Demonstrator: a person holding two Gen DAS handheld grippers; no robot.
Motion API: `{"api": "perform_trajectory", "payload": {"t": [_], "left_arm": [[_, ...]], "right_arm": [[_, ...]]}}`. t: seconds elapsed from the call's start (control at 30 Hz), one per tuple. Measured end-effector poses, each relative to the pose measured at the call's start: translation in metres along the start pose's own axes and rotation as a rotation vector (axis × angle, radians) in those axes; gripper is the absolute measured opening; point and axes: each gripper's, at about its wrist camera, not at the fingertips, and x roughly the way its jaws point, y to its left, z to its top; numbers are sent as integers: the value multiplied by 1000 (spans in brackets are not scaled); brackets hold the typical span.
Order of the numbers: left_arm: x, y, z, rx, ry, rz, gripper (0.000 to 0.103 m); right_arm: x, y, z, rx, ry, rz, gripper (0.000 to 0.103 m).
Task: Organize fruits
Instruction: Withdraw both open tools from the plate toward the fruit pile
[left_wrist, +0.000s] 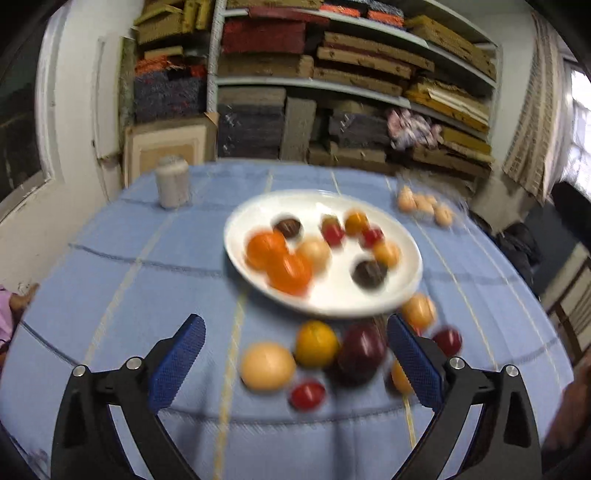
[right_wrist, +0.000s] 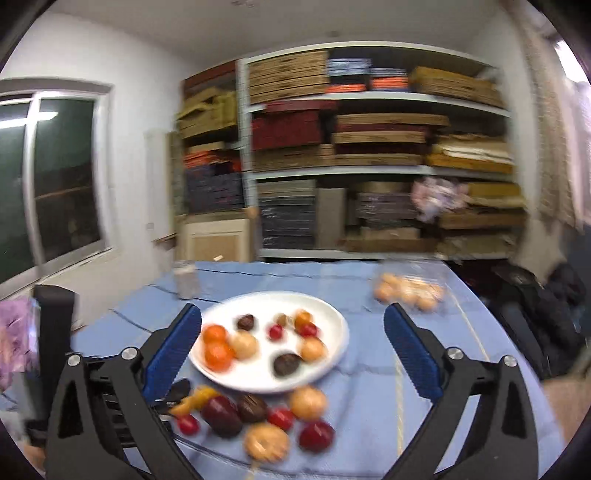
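- We can read no writing; both views are blurred.
- A blue checked cloth covers the tabletop (left_wrist: 110, 295); shelves (right_wrist: 369, 170) of stacked boxes fill the back wall.
- Some fruits (left_wrist: 317, 343) lie loose beside the white plate (left_wrist: 258, 210), which holds others.
- We see the left hand-held gripper (left_wrist: 295, 343) and right hand-held gripper (right_wrist: 291, 332) both spread, holding nothing.

Left wrist cam is looking down steeply, sitting close over the loose fruits (left_wrist: 317, 354) before the white plate (left_wrist: 369, 306). Right wrist cam is sitting further back, facing more level toward the shelves (right_wrist: 376, 170). Both are sharing plate, blue tablecloth (left_wrist: 129, 295), shelves.
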Motion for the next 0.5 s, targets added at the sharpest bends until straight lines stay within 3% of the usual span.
{"api": "perform_trajectory", "payload": {"t": [0.07, 0.2, 0.4, 0.5], "left_arm": [[0, -17, -11, 70, -16, 32, 99], [2, -38, -21, 180, -51, 66, 99], [14, -41, -23, 161, -26, -31, 99], [19, -39, -21, 141, -11, -73, 99]], "right_arm": [[-1, -10, -23, 9, 29, -39, 98], [-3, -19, -32, 26, 61, -58, 98], [5, -38, -30, 100, 120, -96, 98], [17, -59, -34, 213, 194, -92, 98]]}}
